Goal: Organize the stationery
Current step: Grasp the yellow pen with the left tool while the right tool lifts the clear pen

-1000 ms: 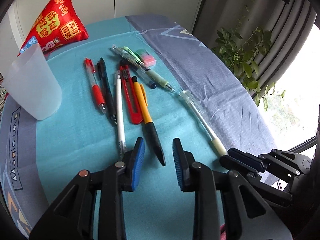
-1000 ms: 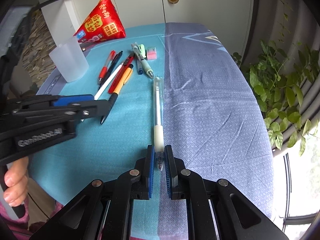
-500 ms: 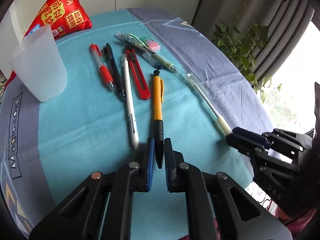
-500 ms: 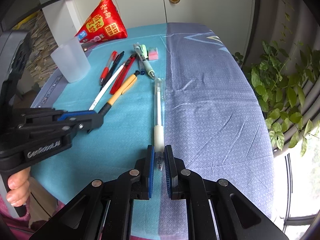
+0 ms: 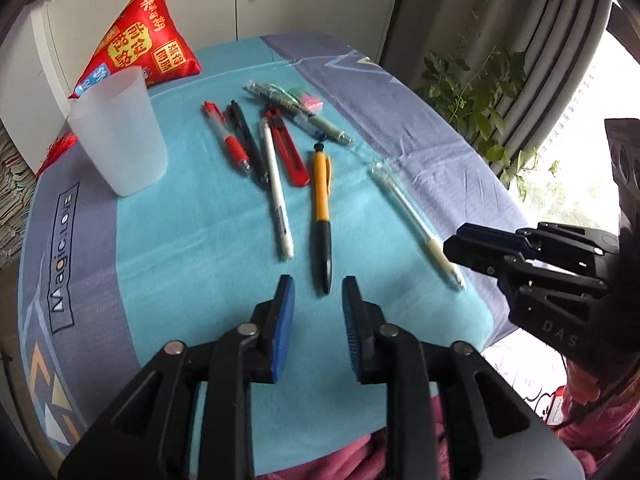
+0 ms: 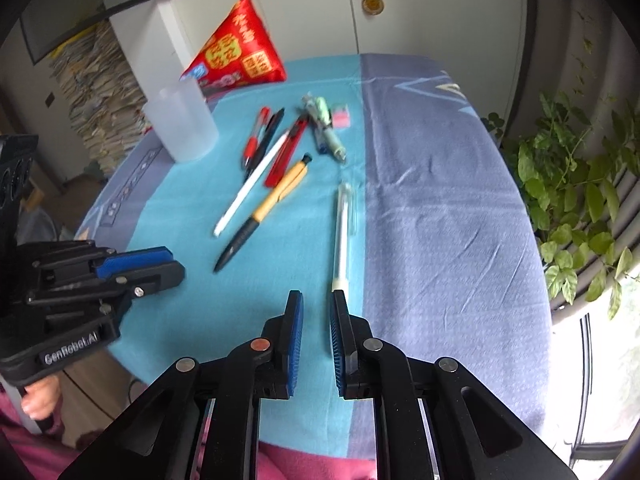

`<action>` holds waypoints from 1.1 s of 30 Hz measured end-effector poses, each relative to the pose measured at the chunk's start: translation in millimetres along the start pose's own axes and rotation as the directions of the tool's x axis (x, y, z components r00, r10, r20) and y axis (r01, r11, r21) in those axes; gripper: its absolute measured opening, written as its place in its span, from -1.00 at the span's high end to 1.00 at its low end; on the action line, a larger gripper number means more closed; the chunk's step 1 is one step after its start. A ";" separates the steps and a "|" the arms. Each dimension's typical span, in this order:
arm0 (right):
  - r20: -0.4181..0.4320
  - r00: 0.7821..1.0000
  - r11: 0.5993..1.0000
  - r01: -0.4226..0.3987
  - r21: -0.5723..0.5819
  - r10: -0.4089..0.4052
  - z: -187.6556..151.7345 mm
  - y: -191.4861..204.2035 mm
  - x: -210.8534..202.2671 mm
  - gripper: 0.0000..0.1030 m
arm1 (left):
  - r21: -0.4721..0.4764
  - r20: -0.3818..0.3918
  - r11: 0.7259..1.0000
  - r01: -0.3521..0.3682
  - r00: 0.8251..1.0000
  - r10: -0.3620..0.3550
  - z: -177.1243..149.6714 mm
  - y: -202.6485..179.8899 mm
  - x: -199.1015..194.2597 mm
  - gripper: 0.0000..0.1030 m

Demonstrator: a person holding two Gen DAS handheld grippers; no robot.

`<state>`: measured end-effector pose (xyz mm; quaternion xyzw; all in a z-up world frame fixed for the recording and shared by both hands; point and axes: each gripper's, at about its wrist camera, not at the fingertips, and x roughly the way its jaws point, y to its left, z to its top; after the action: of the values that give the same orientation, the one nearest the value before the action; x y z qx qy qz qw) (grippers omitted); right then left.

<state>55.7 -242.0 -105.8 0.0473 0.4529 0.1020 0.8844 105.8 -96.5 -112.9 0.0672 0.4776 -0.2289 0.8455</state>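
Stationery lay spread on the tablecloth, with the translucent cup at the upper left of the left wrist view. The orange-and-black pen lay directly ahead of the left gripper, its long axis running almost straight up the frame, its black tip toward the jaws and its clicker end away. The jaws had just been opening; they stood apart, with the pen tip just ahead of the gap and untouched by either pad. The left hand was judged nearer this pen. In the right wrist view, the clear pen ran up the frame from the right gripper. That gripper's jaws stood slightly apart, with the pen's pale grip end at the right fingertip; contact could not be confirmed.
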 end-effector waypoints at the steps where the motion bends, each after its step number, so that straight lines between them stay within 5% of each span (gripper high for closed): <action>1: 0.006 1.000 1.000 0.006 0.009 -0.006 5.7 -1.7 1.4 0.76 | 0.001 0.015 1.000 -0.008 1.000 0.008 10.7 -2.4 5.9 0.20; 12: -0.028 0.999 0.999 0.036 0.001 -0.036 45.1 -13.3 38.0 0.74 | 0.021 -0.059 1.000 -0.010 0.998 0.011 59.5 -4.8 64.3 0.17; 16: -0.053 0.999 1.000 0.005 0.008 -0.005 51.7 -19.2 49.9 0.74 | 0.038 -0.072 0.999 -0.010 0.997 0.013 66.3 -3.1 72.4 0.40; 24: -0.073 0.997 0.999 0.020 -0.048 -0.023 58.7 -9.7 64.9 0.70 | 0.061 -0.085 0.997 0.045 0.996 -0.040 58.5 2.7 66.5 0.73; 33: -0.073 0.997 0.998 0.032 -0.055 -0.036 53.8 -6.8 61.5 0.69 | 0.055 -0.132 0.991 0.126 0.984 -0.118 34.0 -0.6 50.6 0.82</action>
<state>135.2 -234.5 -124.2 0.0121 0.4831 0.1009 0.8696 154.1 -124.6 -137.2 0.0792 0.5268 -0.2905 0.7949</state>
